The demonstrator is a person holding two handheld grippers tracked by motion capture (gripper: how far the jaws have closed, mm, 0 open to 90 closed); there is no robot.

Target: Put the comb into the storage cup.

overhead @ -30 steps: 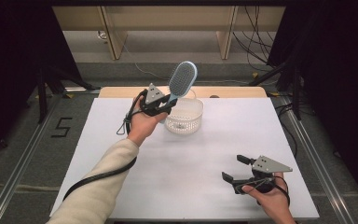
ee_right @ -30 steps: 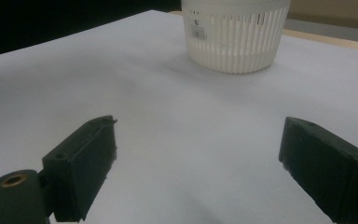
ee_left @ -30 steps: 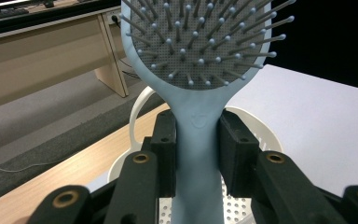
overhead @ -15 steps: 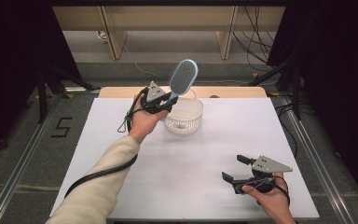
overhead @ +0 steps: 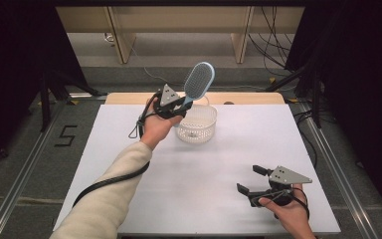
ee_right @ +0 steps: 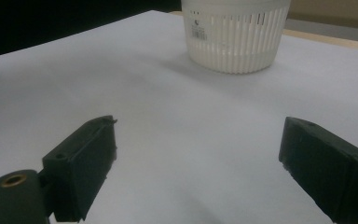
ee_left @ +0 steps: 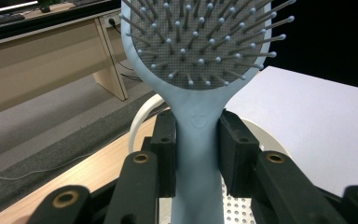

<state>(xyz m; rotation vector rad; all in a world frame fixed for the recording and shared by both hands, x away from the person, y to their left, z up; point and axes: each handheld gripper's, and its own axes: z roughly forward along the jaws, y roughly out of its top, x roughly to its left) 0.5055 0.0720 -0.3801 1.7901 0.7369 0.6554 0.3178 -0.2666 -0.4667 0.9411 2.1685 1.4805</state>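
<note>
A light blue hairbrush point(overhead: 199, 81) is held up over the white slotted basket point(overhead: 197, 127) at the back of the table. My left gripper point(overhead: 184, 103) is shut on its handle, bristle head tilted up and to the right. In the left gripper view both pads clamp the blue hairbrush handle point(ee_left: 196, 140), with the grey bristle pad above and the basket rim point(ee_left: 140, 123) below. My right gripper point(overhead: 249, 180) rests low near the table's front right, open, with nothing between its fingers. The right gripper view shows the basket point(ee_right: 235, 35) farther off.
The white table top point(overhead: 129, 149) stretches between the two hands. A wooden strip point(overhead: 129, 98) edges the far side. Dark floor with metal rails runs along both sides, and a painted number marks the floor at the left.
The left gripper has shifted very slightly with the hairbrush above the basket. The right gripper has kept still.
</note>
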